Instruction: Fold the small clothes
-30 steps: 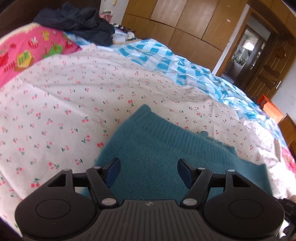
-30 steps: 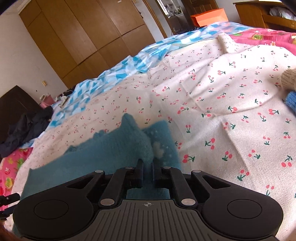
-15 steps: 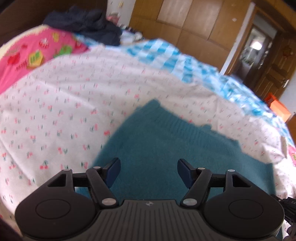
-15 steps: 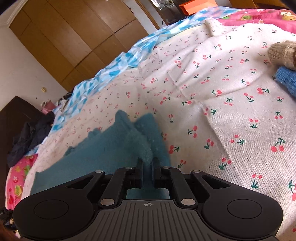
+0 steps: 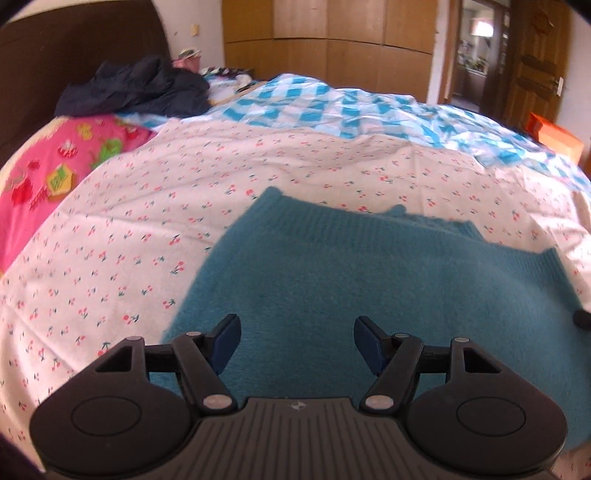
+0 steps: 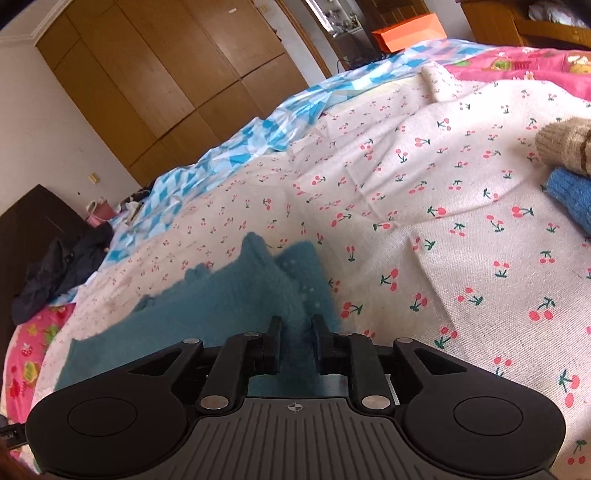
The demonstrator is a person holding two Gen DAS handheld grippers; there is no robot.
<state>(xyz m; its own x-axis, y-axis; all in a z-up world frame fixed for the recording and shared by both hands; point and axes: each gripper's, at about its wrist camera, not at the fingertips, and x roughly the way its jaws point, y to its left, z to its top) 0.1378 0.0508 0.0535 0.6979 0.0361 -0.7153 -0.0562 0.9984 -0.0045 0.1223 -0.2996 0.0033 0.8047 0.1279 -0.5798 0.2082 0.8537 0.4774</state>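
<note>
The left gripper (image 5: 297, 341) hangs over the teal sweater (image 5: 369, 288) with its blue-padded fingers (image 5: 225, 341) spread wide and nothing between them; whether they touch the knit cannot be told. The right gripper (image 6: 295, 345) has its fingers drawn close together, leaving only a narrow gap filled by a raised ridge of the sweater (image 6: 221, 306), which it pinches at the garment's right end. The sweater lies mostly flat on the cherry-print sheet (image 5: 184, 206), its long axis running side to side between the two grippers, with the ribbed edge (image 5: 332, 221) on the far side, away from the person. In the right view a folded flap of it stands up just ahead of the fingers. The sheet covers a bed; beyond it lies a blue-and-white checked quilt (image 5: 332, 107), and a pink patterned cover (image 5: 44, 173) shows at the left. Dark clothes (image 5: 136, 88) are heaped by the brown headboard (image 5: 66, 44). A tan knit (image 6: 565, 144) and a blue knit (image 6: 572, 199) lie on the sheet at the far right, well apart from the sweater. Wooden wardrobes (image 6: 147, 74) line the wall, and an orange box (image 6: 410, 31) stands past the bed.
</note>
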